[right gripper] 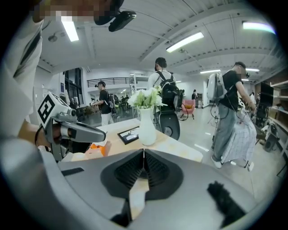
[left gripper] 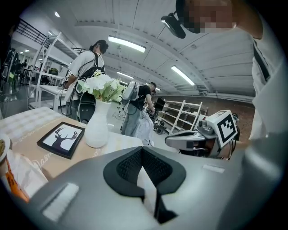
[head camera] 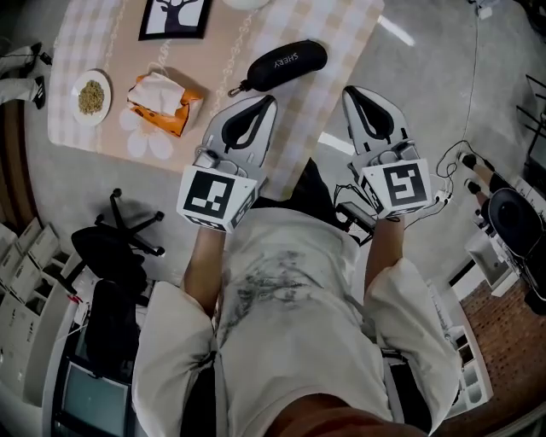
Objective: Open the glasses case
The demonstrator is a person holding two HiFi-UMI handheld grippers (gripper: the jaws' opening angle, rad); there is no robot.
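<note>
A black zipped glasses case (head camera: 286,64) lies shut on the checked tablecloth (head camera: 341,34), near the table's front edge. My left gripper (head camera: 270,101) hovers just in front of the case's left part, jaws shut with nothing between them. My right gripper (head camera: 351,92) is held to the right of the case, by the table's corner, also shut and empty. In the left gripper view the closed pads (left gripper: 142,148) meet in a line, and the right gripper (left gripper: 198,137) shows beside them. The right gripper view shows its pads (right gripper: 143,151) closed too. Neither gripper view shows the case.
An orange tissue pack (head camera: 162,101), a small plate of food (head camera: 90,94) and a framed deer picture (head camera: 175,17) lie on the table's left. A white vase of flowers (left gripper: 97,128) stands at the back. An office chair (head camera: 119,247) is at my left. People stand beyond the table.
</note>
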